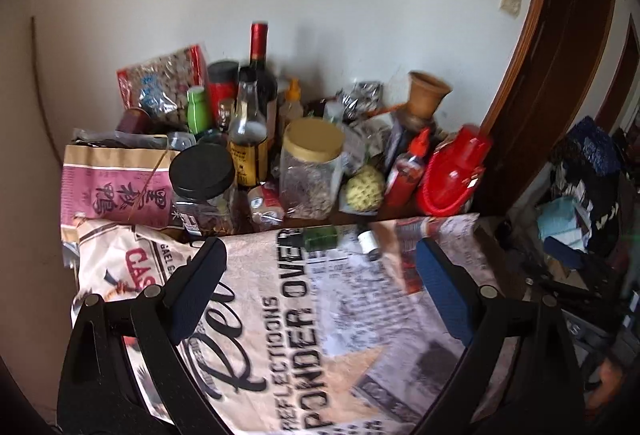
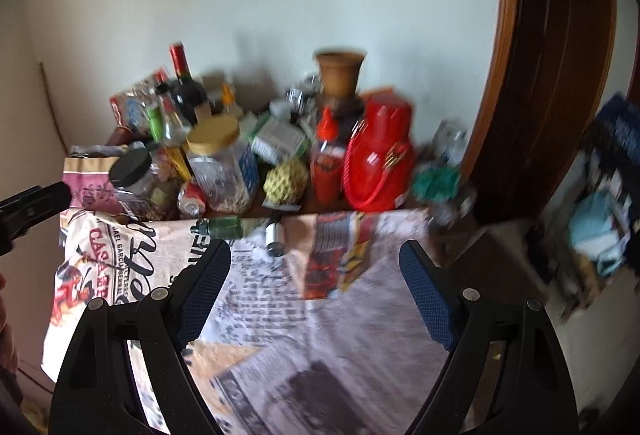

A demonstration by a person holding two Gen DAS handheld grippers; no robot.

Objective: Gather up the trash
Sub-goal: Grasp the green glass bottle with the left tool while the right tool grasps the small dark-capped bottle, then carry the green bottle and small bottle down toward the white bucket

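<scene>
A table draped in a newspaper-print cloth [image 1: 320, 335] holds clutter at its far end. A small green bottle [image 1: 320, 238] lies on its side at the cloth's far edge, with a small white container [image 1: 369, 241] beside it; both show in the right wrist view, bottle [image 2: 224, 227] and container [image 2: 274, 235]. My left gripper [image 1: 320, 259] is open and empty, above the cloth, short of the bottle. My right gripper [image 2: 316, 255] is open and empty, likewise above the cloth. The left gripper's tip [image 2: 36, 203] shows at the right view's left edge.
Behind stand jars with a black lid [image 1: 202, 171] and a gold lid [image 1: 314, 139], a wine bottle [image 1: 260, 67], a red flask [image 1: 456, 175], a red sauce bottle [image 1: 408, 171], a clay pot [image 1: 428, 91] and snack bags [image 1: 116, 187]. A wooden door frame [image 1: 536, 75] and floor clutter [image 1: 580, 195] lie right.
</scene>
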